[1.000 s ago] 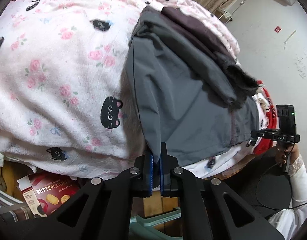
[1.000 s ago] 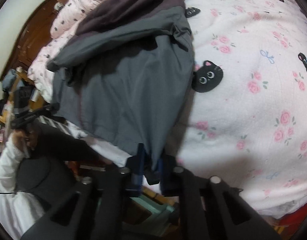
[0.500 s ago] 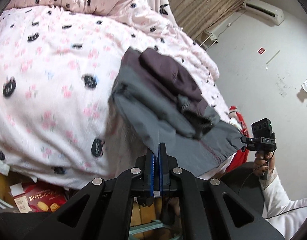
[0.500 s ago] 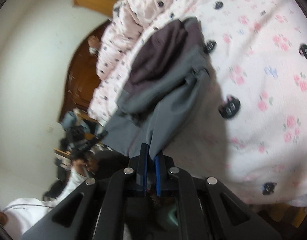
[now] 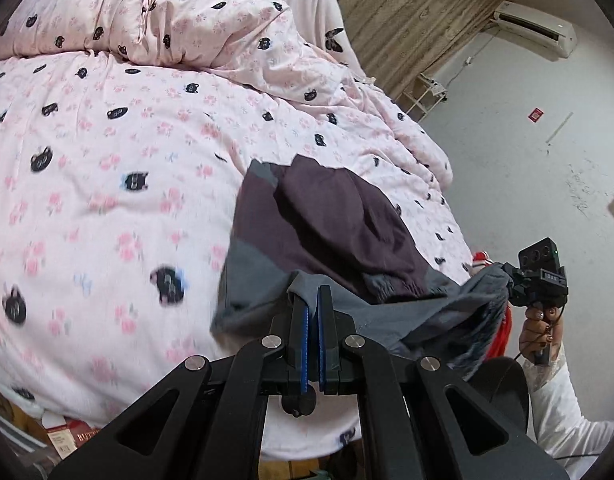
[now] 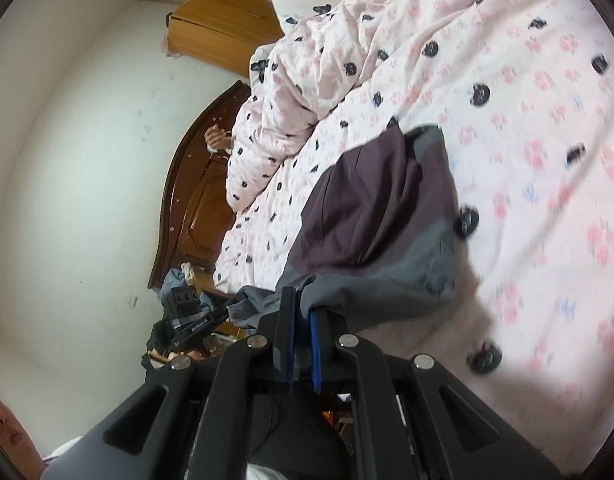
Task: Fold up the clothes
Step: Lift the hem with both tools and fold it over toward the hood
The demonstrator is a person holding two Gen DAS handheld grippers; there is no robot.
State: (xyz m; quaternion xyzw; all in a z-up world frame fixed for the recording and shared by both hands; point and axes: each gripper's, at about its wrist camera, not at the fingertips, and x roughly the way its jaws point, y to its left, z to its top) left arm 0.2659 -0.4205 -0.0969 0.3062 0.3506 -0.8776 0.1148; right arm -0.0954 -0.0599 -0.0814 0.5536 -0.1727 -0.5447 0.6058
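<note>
Each fisheye camera sits just behind its own hand-held gripper, looking forward and slightly down along the fingers, close over the bed (image 5: 107, 184) edge. Both views share the pink cat-print quilt (image 6: 547, 128) and the grey garment (image 5: 327, 232), and each shows the opposite hand-held gripper at its side.

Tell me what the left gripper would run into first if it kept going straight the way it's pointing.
Probably the grey garment it already pinches: the left gripper points along the fabric toward its darker folded part, with the pink bedspread beyond.
</note>
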